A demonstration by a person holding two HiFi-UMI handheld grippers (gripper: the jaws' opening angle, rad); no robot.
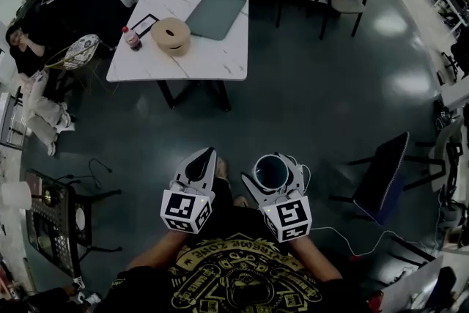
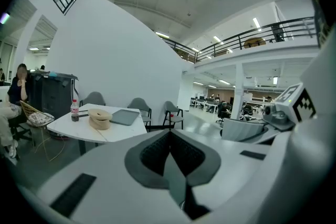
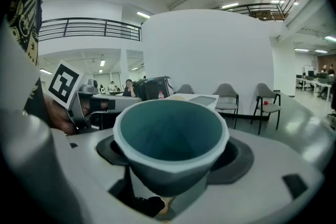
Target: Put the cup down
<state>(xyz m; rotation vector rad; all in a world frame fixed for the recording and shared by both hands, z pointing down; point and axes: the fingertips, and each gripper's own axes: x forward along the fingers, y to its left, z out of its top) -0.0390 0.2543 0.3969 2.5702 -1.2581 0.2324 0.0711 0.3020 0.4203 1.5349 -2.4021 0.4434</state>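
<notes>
Low in the centre of the head view, the right claw [image 1: 274, 162] grips an upright teal cup [image 1: 270, 174] above the dark floor [image 1: 308, 106]. The left claw [image 1: 204, 159] beside it is closed and empty. The white desk [image 1: 227, 55] stands well apart, at the upper left.

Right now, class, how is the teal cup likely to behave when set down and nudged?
The cup looks rigid: its rim is round despite the right claw gripping it. It narrows toward the base, so a nudge could tip it. It appears empty, so probably light.
</notes>
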